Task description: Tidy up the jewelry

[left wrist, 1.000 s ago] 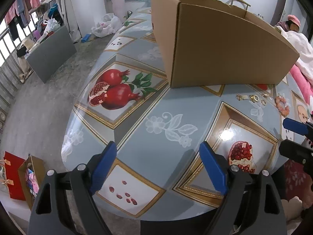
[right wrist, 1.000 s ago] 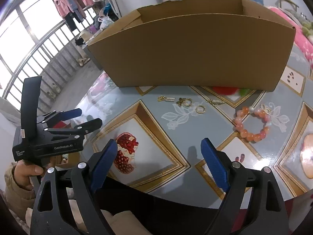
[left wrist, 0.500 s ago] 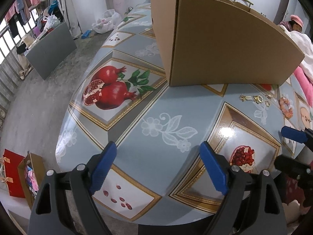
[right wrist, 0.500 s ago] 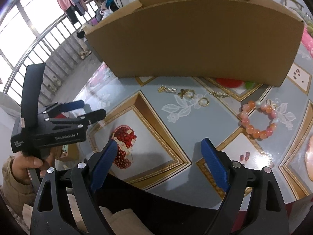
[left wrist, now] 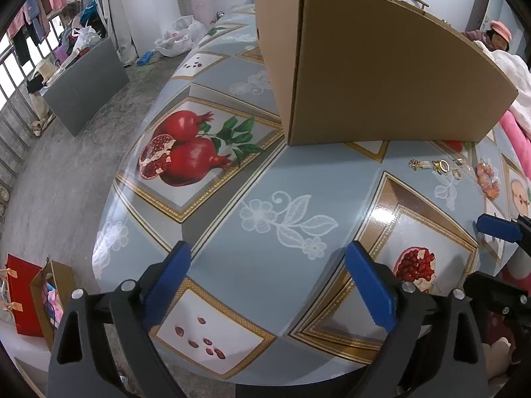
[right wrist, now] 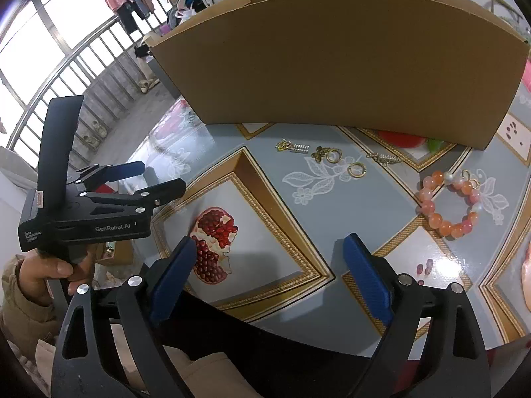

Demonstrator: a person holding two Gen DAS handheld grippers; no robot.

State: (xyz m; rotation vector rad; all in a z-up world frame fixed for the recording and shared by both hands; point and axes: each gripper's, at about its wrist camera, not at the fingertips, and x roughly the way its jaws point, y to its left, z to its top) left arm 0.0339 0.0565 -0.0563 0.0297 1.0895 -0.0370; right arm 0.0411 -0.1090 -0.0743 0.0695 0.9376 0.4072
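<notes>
The left gripper [right wrist: 156,179] reads "GenRobot.AI" on its side; its jaws are opening with nothing between them. The right gripper [right wrist: 270,272] stands apart, empty, above the table [right wrist: 332,212], short of the bead bracelet [right wrist: 449,204].

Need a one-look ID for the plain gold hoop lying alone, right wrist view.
Start at the big brown cardboard box. On the tablecloth in front of it lies a row of small gold pieces; the plain gold hoop sits nearest the camera. Unlike the hoop with a flower charm, nothing is attached to it.

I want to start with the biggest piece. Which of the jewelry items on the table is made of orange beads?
The bead bracelet, lying rightmost of the jewelry on the table. The other pieces, left of it near the cardboard box, are small gold items.
</notes>
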